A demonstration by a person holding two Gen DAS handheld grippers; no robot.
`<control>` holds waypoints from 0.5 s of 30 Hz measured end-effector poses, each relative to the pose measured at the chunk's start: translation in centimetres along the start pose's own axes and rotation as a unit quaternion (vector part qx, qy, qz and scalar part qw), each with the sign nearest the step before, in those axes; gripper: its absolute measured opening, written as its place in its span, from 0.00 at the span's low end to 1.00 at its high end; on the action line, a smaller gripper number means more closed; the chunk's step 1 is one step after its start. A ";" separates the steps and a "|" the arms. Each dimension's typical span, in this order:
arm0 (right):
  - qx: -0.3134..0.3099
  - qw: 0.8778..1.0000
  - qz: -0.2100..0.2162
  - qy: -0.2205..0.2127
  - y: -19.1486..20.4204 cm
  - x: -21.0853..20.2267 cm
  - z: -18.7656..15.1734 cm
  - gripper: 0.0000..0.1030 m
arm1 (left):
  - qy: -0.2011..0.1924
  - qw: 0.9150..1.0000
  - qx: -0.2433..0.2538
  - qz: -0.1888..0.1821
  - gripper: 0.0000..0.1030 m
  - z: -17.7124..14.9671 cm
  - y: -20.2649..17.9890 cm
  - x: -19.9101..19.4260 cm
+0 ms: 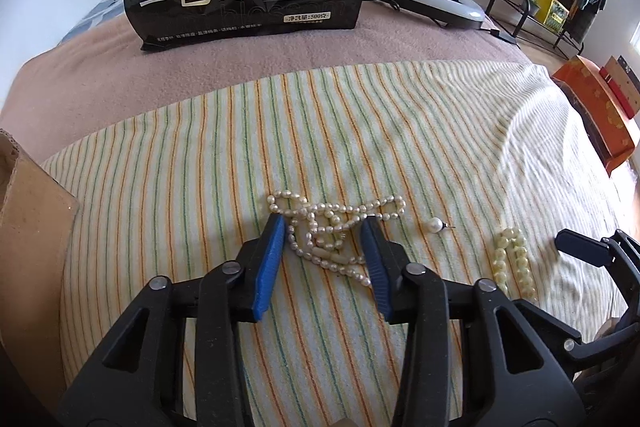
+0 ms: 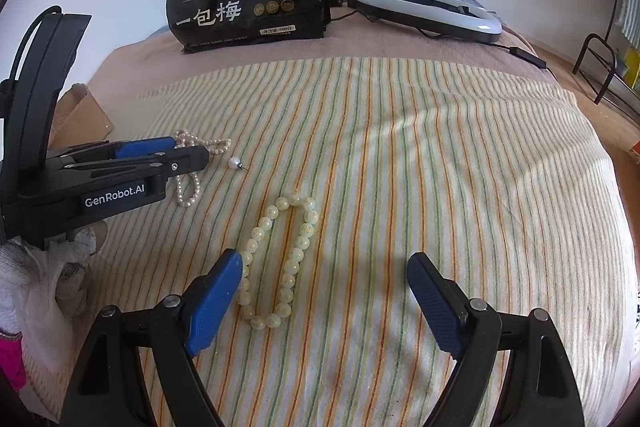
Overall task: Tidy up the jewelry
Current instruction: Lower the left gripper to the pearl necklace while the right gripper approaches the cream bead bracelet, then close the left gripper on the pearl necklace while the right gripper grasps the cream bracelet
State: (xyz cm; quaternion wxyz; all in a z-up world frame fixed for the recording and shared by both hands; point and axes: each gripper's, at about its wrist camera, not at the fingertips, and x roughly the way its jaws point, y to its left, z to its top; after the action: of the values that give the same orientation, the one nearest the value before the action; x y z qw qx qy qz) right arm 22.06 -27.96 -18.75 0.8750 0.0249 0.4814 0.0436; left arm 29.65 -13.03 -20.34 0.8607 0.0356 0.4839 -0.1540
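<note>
On striped towel (image 1: 360, 131), left tongs (image 1: 326, 231) straddle pearl necklace (image 1: 332, 223), part-closed.

Tangled pearl necklace (image 1: 328, 231), pearl stud (image 1: 436, 225), seemingly looped yellow bead bracelet (image 2: 280, 261) on striped cloth

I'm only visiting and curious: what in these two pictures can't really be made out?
- Pearl necklace: in the right wrist view the left claw hides its middle; whether the pads press it is unclear.
- Cardboard box: cut off by the left edge of the left wrist view; contents unseen.
- Bead bracelet: carved marks too small to read.
- Pearl earring: pin barely visible.
</note>
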 end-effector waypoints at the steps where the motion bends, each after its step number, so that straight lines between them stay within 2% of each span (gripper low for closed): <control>1: -0.002 1.000 0.000 0.001 0.1 0.1 0.1 0.84 | -0.001 1.000 -0.001 0.003 0.29 0.0 0.1 0.0; 5: -0.013 1.000 -0.006 0.007 0.7 0.4 0.3 0.84 | -0.006 1.000 -0.007 0.005 0.12 0.0 0.6 0.1; 8: -0.022 0.999 -0.020 0.013 1.2 0.8 0.4 0.81 | -0.008 1.000 -0.002 0.004 0.07 0.0 0.8 0.0; 11: -0.026 0.999 -0.020 0.013 1.4 0.8 0.4 0.65 | -0.010 1.000 -0.001 0.002 0.06 -0.1 0.9 -0.2; 13: -0.032 0.999 -0.020 0.013 1.5 0.6 0.4 0.42 | -0.011 1.000 -0.005 -0.003 0.06 -0.2 1.0 -0.4; 15: -0.038 0.999 -0.019 0.014 1.6 0.4 0.5 0.25 | -0.011 1.000 -0.012 -0.008 0.06 -0.3 1.3 -0.6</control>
State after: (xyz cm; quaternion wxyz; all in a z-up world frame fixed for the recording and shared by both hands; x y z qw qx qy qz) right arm 22.60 -26.37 -18.71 0.8690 -0.0186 0.4923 0.0454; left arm 29.45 -11.59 -20.09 0.8652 0.0198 0.4762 -0.1556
